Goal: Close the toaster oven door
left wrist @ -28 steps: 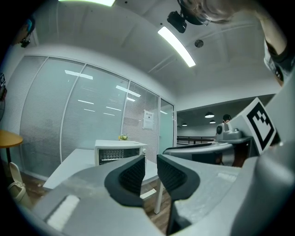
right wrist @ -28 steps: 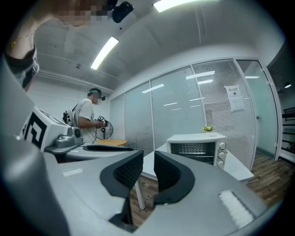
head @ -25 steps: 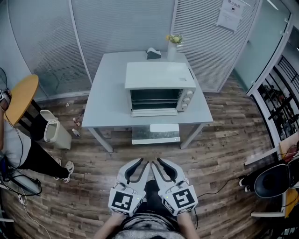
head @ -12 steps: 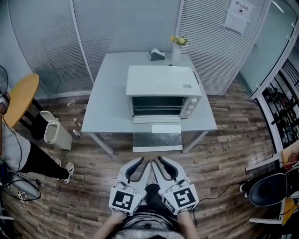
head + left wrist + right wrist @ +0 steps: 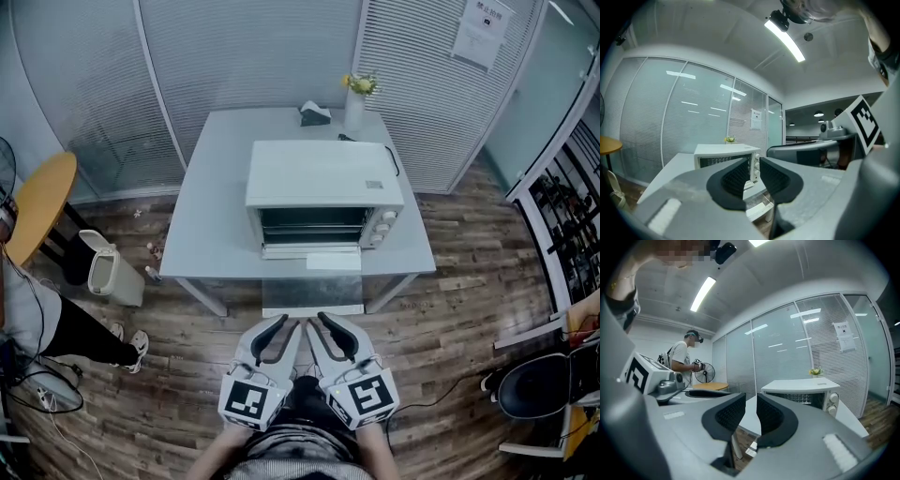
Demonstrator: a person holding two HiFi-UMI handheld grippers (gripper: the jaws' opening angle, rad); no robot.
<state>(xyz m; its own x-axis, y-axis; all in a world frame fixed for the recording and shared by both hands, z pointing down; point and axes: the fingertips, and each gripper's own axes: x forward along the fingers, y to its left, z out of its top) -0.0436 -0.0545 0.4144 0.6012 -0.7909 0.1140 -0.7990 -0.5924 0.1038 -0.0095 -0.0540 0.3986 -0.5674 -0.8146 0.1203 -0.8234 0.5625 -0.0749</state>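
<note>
A white toaster oven (image 5: pixel 323 192) stands on a pale grey table (image 5: pixel 211 225). Its glass door (image 5: pixel 312 291) is folded down and juts past the table's front edge. My left gripper (image 5: pixel 284 328) and right gripper (image 5: pixel 323 326) are side by side over the wooden floor, just short of the door's outer edge. Both are open with nothing between the pads. The left gripper view has the oven (image 5: pixel 724 157) ahead beyond my left gripper (image 5: pixel 752 180). In the right gripper view the oven (image 5: pixel 801 392) lies ahead to the right of my right gripper (image 5: pixel 751 420).
A vase of flowers (image 5: pixel 356 98) and a small box (image 5: pixel 315 113) sit at the table's back. A white bin (image 5: pixel 111 267) and a round wooden table (image 5: pixel 37 197) stand at the left, a chair (image 5: pixel 539 380) at the right. Another person (image 5: pixel 684 362) stands by a fan (image 5: pixel 707 372).
The table and oven have drawn closer to both grippers, and the open door's edge now lies just ahead of the fingertips. The jaws look the same.
</note>
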